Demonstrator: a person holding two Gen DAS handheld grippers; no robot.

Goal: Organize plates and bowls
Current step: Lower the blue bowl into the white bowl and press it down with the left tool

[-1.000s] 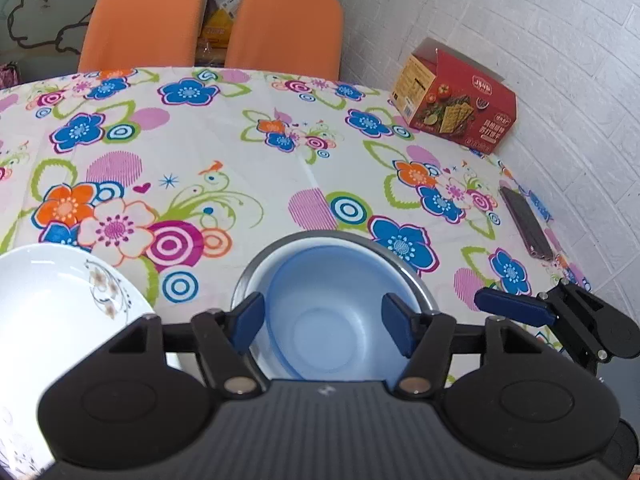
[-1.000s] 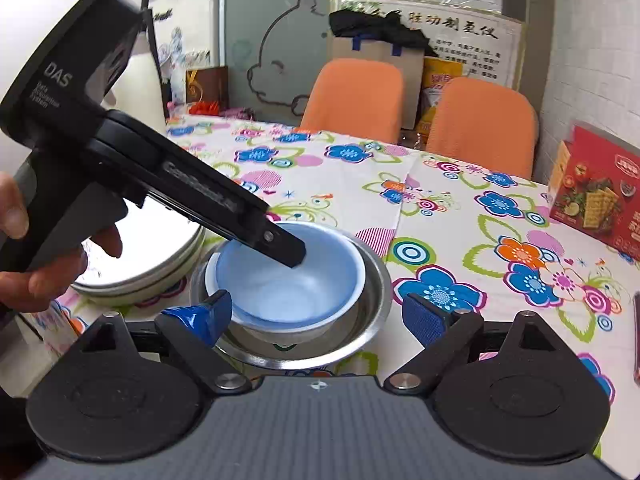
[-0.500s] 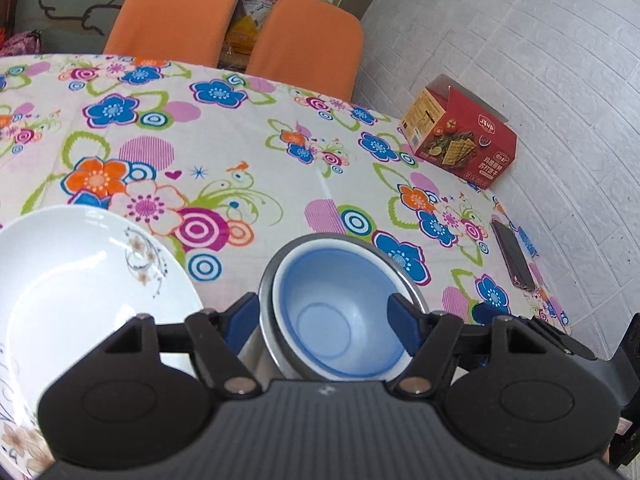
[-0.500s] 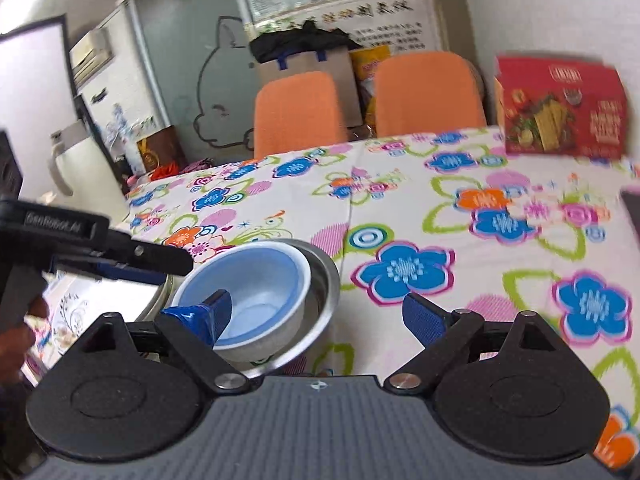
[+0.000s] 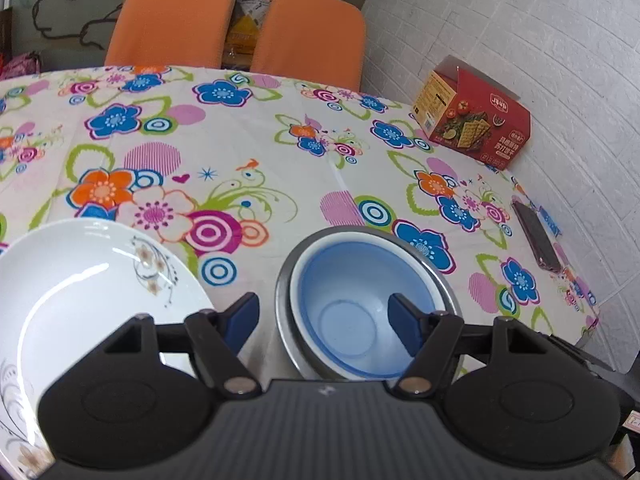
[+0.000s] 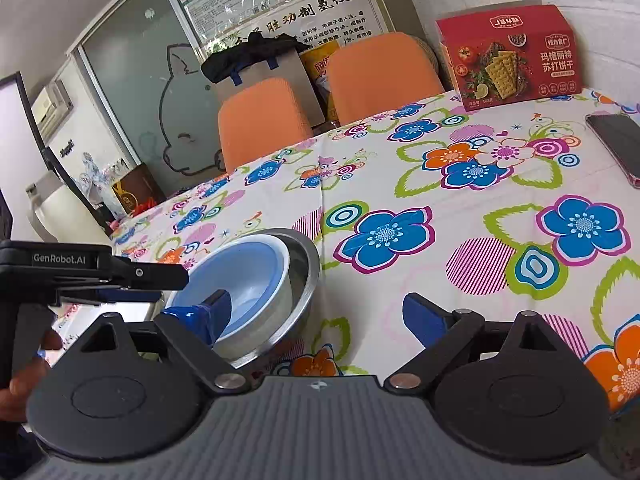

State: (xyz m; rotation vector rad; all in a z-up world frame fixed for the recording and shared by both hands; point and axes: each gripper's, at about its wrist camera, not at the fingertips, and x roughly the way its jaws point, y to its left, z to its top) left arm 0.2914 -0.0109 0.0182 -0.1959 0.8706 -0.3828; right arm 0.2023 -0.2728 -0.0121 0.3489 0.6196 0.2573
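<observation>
Beside the white plate (image 5: 80, 300), the blue bowl (image 5: 352, 312) sits nested in the steel bowl (image 5: 444, 280); both the left gripper (image 5: 324, 320) and right gripper (image 6: 316, 316) are spread wide, nothing pinched. The loose stack could be tipped if clipped.

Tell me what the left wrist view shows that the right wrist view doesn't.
Only the left wrist view shows the white plate beside the bowls. Only the right wrist view shows the left gripper from outside, a hand on its handle, and the wall poster. Both show the blue bowl nested in the steel bowl, the cracker box, the phone and two orange chairs.
</observation>
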